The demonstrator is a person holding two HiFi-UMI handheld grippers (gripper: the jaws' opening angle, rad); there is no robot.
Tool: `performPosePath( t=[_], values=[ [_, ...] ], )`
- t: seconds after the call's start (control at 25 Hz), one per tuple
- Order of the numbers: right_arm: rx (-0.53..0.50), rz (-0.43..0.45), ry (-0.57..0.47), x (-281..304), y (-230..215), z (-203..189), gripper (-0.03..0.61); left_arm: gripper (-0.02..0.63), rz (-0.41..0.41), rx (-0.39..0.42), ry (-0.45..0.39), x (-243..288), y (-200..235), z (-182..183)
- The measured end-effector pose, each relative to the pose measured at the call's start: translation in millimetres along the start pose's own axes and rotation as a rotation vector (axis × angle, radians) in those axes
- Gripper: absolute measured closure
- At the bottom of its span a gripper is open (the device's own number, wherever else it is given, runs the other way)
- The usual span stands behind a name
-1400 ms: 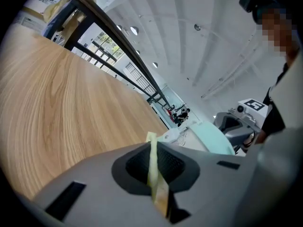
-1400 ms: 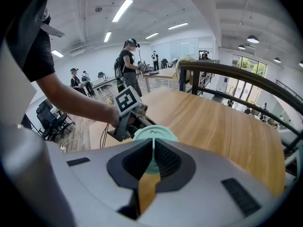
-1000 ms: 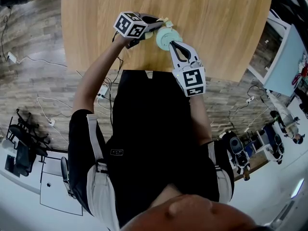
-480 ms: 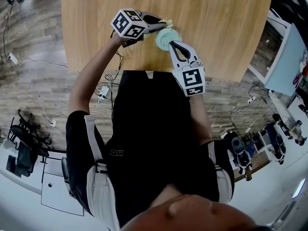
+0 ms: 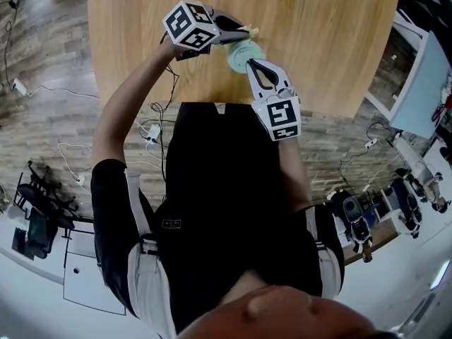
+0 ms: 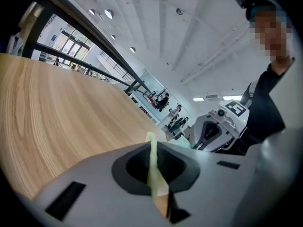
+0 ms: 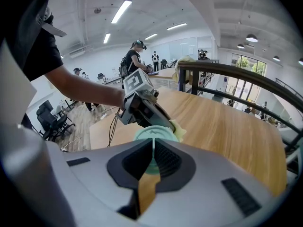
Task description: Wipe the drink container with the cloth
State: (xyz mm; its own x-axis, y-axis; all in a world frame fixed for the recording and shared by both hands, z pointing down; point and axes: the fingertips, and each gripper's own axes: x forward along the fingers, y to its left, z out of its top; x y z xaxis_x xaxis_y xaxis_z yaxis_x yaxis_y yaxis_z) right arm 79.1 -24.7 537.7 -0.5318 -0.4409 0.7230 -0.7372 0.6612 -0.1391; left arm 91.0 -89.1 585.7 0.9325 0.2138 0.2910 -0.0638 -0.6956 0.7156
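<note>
A mint-green drink container [image 5: 242,55] stands on the wooden table [image 5: 318,34] near its front edge. My right gripper [image 5: 253,64] is shut on its near side; in the right gripper view the round lid [image 7: 156,134] shows just past the closed jaws [image 7: 152,144]. A pale yellow cloth [image 5: 249,32] is pinched in my left gripper [image 5: 242,34], pressed against the container's far upper side. The left gripper view has the cloth [image 6: 152,162] as a thin strip between the shut jaws, with the right gripper [image 6: 220,126] beyond it.
The table spreads wide beyond the container and to its right [image 7: 227,126]. Cables [image 5: 152,129] lie on the wood floor by the table's near edge. A pale blue board [image 5: 424,83] stands at the right. People [image 7: 135,56] stand in the far room.
My left gripper has shifted a little away from me and to the right with the cloth, sliding over the container's top. The right gripper and container have stayed put.
</note>
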Motion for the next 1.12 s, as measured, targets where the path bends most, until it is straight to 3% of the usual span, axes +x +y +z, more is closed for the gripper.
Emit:
performPosePath(
  t=[0.4,1.12],
  values=[
    [-0.001,0.011,0.005,1,3,0,0.543,0.583,-0.006,-0.053,0.028,13,14,-16],
    [0.000,0.018,-0.008,2,3,4,0.543,0.583,0.062,-0.150,0.089,33,61,-58]
  ],
)
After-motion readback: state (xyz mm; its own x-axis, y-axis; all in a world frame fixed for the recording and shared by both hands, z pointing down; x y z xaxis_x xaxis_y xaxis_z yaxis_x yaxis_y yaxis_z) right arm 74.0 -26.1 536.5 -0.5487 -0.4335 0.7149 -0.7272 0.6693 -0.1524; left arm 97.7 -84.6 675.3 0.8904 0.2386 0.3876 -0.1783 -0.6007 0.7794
